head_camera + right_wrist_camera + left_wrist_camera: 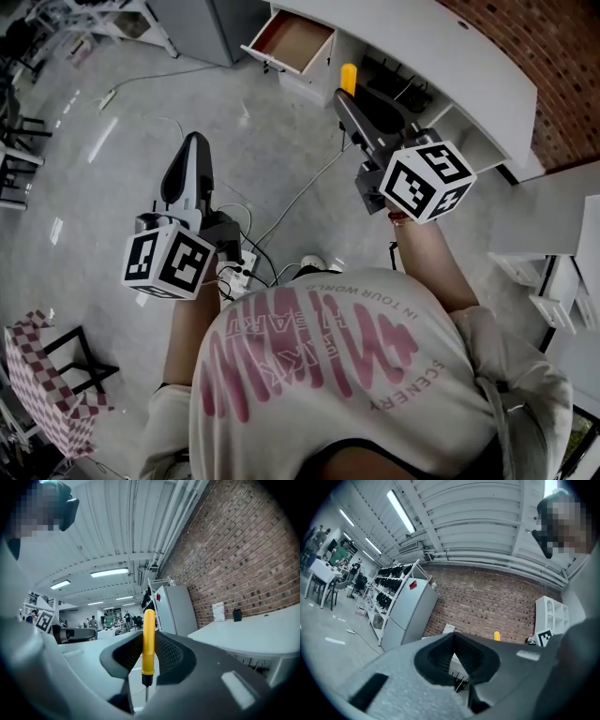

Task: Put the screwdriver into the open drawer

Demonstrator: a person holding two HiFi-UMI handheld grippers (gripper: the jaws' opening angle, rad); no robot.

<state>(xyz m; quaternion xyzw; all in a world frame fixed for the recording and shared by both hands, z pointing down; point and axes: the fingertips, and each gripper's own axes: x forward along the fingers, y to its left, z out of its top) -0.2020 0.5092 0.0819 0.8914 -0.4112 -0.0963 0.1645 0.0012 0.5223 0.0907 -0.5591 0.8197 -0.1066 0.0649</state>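
A screwdriver with a yellow handle [149,639] stands upright between the jaws of my right gripper [149,654], its dark metal tip pointing down. That gripper is shut on it. In the head view the right gripper [352,101] is held out in front of the person, and the yellow handle [348,78] sticks up past the fingers. The open drawer [292,40] juts out of a white counter ahead and a little to the left, with a bare brown floor inside. My left gripper [194,150] is held out at the left, shut, with nothing in it [457,660].
The white curved counter [441,56] runs along a brick wall. A grey cabinet [211,23] stands left of the drawer. Cables and a power strip [239,267] lie on the concrete floor at the person's feet. A checkered chair [47,375] stands at the lower left, white shelving [562,272] at the right.
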